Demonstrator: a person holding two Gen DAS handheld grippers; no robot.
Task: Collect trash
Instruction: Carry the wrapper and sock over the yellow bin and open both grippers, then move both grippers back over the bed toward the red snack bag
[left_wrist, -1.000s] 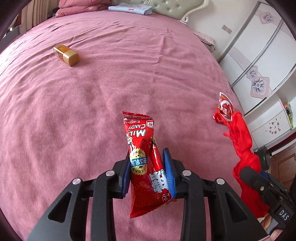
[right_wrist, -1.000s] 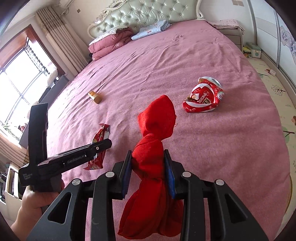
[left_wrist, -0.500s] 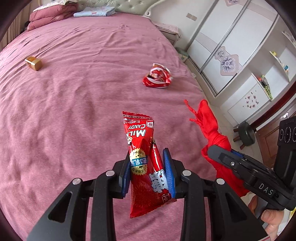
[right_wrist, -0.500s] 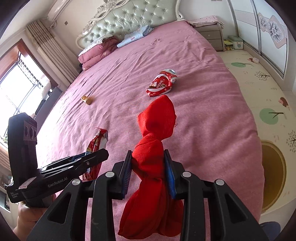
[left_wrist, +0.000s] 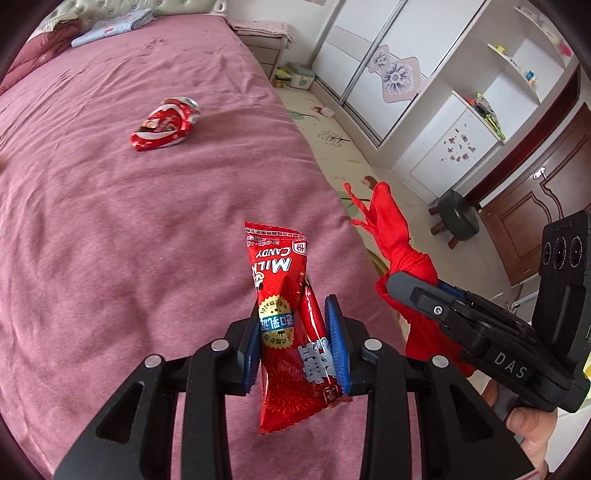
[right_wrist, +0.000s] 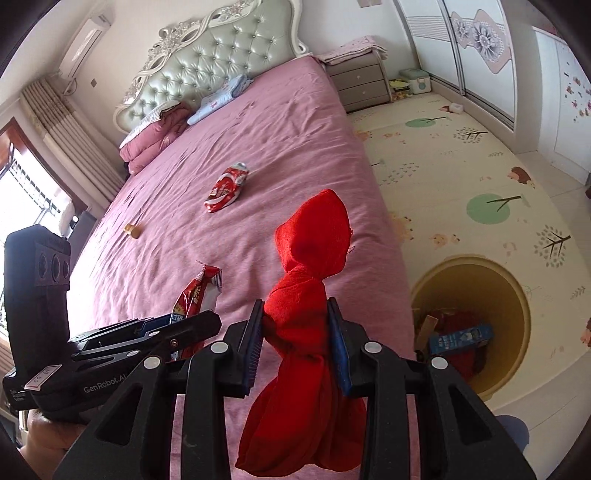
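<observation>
Two grippers, both loaded. Left gripper (left_wrist: 295, 339) is clamped on a red milk candy wrapper (left_wrist: 286, 314), pads pinching its middle, top end sticking up. Right gripper (right_wrist: 295, 339) is closed around a bunched red cloth (right_wrist: 306, 325), with the hood-like end poking above the fingers and the rest hanging below.

Change over the last second: both views have swung away from the middle of the pink bed (right_wrist: 240, 147) toward its right edge and the floor. A yellow bin (right_wrist: 476, 321) now shows in the right wrist view, on the patterned floor mat (right_wrist: 461, 166) just beside the bed, already holding some stuff; a blue box and maybe cardboard, hard to tell. Bin wasn't visible a second ago.

Meaning: looks like the carry-to-bin step, drop-off probably next. Right gripper is nearer the bin, so likely the cloth goes first.

Not collected yet: crumpled red-white wrapper (left_wrist: 164, 127) lying on the bed, well apart from both grippers, and a small gold object (right_wrist: 133, 230) farther over toward the window side. So the task is partway, with at least two items left on the bed.
</observation>
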